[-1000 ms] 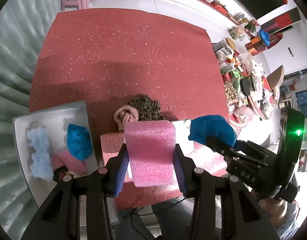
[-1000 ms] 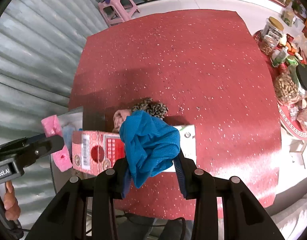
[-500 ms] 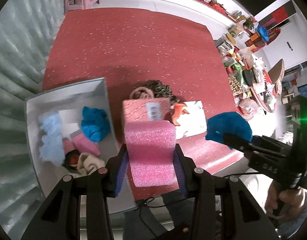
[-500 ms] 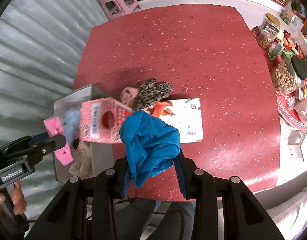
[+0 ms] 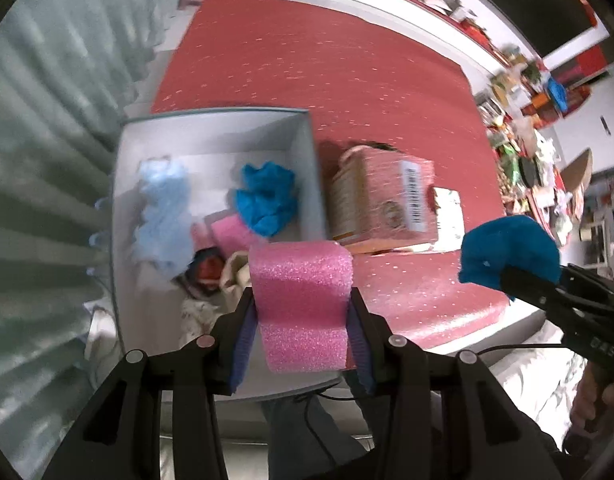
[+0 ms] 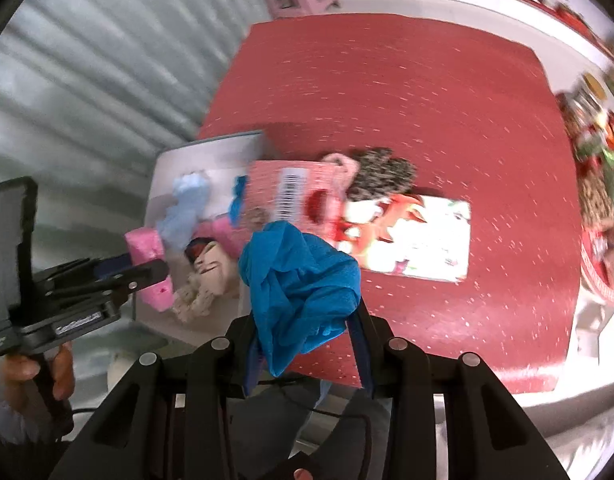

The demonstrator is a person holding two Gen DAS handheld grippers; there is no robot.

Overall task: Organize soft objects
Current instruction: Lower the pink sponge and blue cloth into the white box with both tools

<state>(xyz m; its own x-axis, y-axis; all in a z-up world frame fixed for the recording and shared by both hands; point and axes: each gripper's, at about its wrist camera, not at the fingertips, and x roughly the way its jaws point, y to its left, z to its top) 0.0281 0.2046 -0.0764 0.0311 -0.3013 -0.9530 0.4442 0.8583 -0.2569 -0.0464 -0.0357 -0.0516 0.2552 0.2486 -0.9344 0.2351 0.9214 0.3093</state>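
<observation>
My left gripper is shut on a pink foam block and holds it over the near right corner of the grey box. The box holds a light blue fluffy cloth, a blue cloth, a pink sponge and a cream soft toy. My right gripper is shut on a crumpled blue cloth, above the table's near edge and right of the box; it also shows in the left wrist view.
A pink carton lies just right of the box, partly on a flat white picture box. A leopard-print soft item and a pink one lie behind the carton. The red table stretches beyond; cluttered goods stand at the right.
Both grippers have moved left with their loads. The grey box now sits under and ahead of the left gripper, and the pink carton has shifted to its right.
</observation>
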